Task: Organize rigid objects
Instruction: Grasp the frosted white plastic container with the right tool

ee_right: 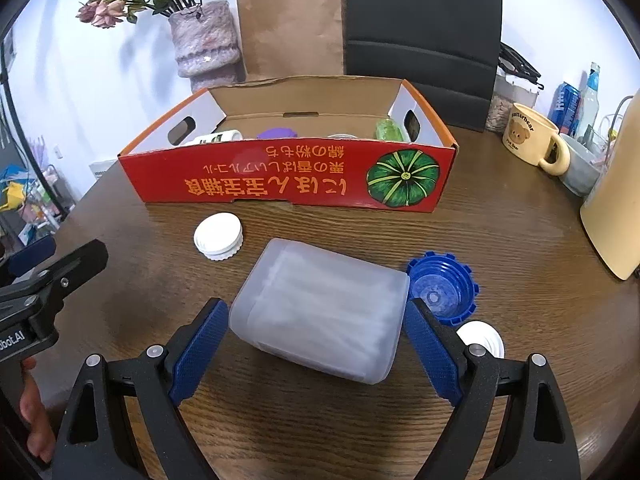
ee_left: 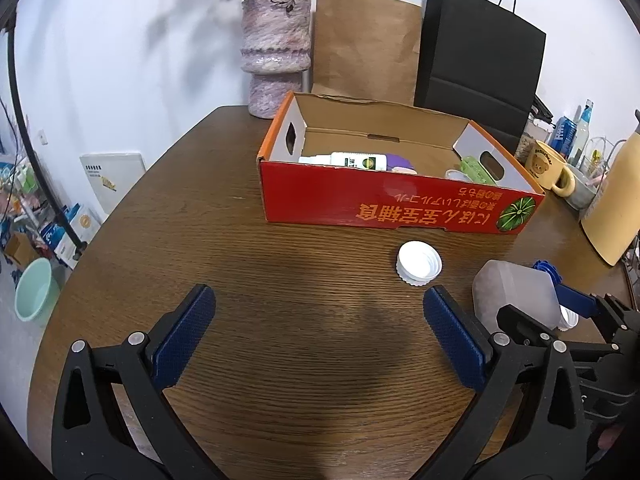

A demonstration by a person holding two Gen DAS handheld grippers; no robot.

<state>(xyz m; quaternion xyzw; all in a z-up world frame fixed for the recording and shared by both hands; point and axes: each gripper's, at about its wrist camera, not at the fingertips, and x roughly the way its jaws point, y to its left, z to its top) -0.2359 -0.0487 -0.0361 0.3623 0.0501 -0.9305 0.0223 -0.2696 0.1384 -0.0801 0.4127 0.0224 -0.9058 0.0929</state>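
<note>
A translucent plastic box (ee_right: 320, 308) lies on the brown table between the blue pads of my right gripper (ee_right: 316, 314). The pads touch or nearly touch its two sides. The box also shows in the left wrist view (ee_left: 516, 294). A white cap (ee_right: 218, 235) (ee_left: 419, 263) lies in front of the red cardboard box (ee_right: 288, 180) (ee_left: 400, 204). A blue cap (ee_right: 442, 286) and a second white cap (ee_right: 482, 338) lie right of the plastic box. My left gripper (ee_left: 320, 308) is open and empty over bare table. The red box holds a white bottle (ee_left: 358, 160) and other small items.
A pink vase (ee_left: 276, 56) with dried flowers, a brown paper bag (ee_left: 364, 48) and a black bag (ee_left: 480, 52) stand behind the red box. A yellow bear mug (ee_right: 532, 136), cans and a tan jug (ee_right: 616, 200) crowd the right side.
</note>
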